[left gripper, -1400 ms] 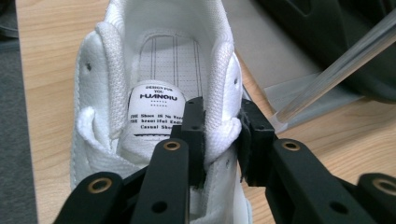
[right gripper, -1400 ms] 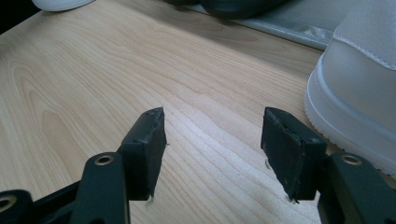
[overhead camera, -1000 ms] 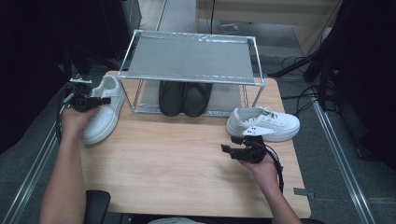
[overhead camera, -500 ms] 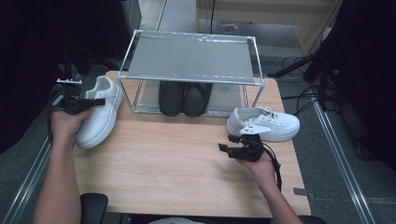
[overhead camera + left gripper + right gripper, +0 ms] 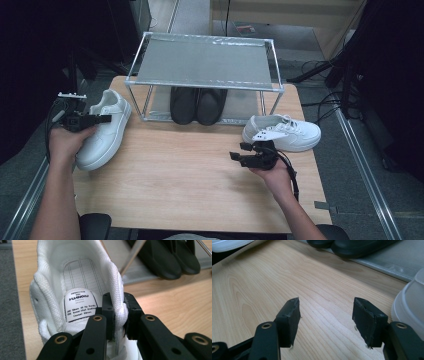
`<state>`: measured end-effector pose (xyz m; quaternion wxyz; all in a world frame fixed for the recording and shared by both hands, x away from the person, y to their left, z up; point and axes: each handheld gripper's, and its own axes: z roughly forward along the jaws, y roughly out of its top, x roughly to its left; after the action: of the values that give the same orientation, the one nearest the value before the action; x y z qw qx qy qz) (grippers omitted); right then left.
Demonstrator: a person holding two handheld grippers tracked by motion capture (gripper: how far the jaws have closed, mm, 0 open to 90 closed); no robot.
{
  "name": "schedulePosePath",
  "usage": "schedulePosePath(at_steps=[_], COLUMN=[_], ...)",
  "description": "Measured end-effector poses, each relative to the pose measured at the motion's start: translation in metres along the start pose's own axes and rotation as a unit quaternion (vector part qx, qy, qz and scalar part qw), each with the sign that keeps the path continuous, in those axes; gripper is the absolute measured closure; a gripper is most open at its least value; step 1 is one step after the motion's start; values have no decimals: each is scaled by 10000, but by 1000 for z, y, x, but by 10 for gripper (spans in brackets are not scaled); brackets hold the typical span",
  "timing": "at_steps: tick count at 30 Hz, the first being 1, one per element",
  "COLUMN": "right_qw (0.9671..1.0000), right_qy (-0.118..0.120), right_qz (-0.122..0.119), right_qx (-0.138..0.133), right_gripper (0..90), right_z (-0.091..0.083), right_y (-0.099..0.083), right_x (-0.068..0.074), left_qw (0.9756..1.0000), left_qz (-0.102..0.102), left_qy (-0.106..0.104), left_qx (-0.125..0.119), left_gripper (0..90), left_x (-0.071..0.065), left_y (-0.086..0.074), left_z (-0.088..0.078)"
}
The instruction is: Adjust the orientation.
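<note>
My left gripper (image 5: 104,119) (image 5: 119,315) is shut on the padded inner collar of a white sneaker (image 5: 107,137) (image 5: 82,277) at the table's left edge. One jaw is inside the shoe and one outside. The insole label faces the left gripper view. A second white sneaker (image 5: 290,132) (image 5: 412,307) lies on its sole at the right, toe pointing right. My right gripper (image 5: 238,151) (image 5: 327,315) hovers low over bare wood just left of that sneaker. It is open with nothing between its jaws.
A metal-framed rack (image 5: 205,62) with a mesh top stands at the back of the wooden table (image 5: 190,185). A pair of black shoes (image 5: 197,102) sits on its lower shelf. Dark floor and cables surround the table.
My left hand has drawn back toward the left front corner, pulling the held sneaker with it. The right gripper has stayed almost where it was.
</note>
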<state>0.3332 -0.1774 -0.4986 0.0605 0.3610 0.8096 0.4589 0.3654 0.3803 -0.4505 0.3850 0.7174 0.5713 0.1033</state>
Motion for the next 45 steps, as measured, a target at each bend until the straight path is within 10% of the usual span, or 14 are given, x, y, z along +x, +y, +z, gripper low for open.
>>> schedulePosePath(at_steps=[25,45], right_qw=[9992,9980], right_qy=[306,482], right_qz=[-224,-385], right_qx=[90,168], right_gripper=[398,398], right_z=[22,35], right_y=[16,25], right_x=[7,13], left_qw=[9991,9930], left_qz=[306,810], left_qy=[-127,-783], left_qx=[283,356], left_gripper=[816,816], left_x=[-44,-96], left_y=[-29,-33], left_z=[-19,-12])
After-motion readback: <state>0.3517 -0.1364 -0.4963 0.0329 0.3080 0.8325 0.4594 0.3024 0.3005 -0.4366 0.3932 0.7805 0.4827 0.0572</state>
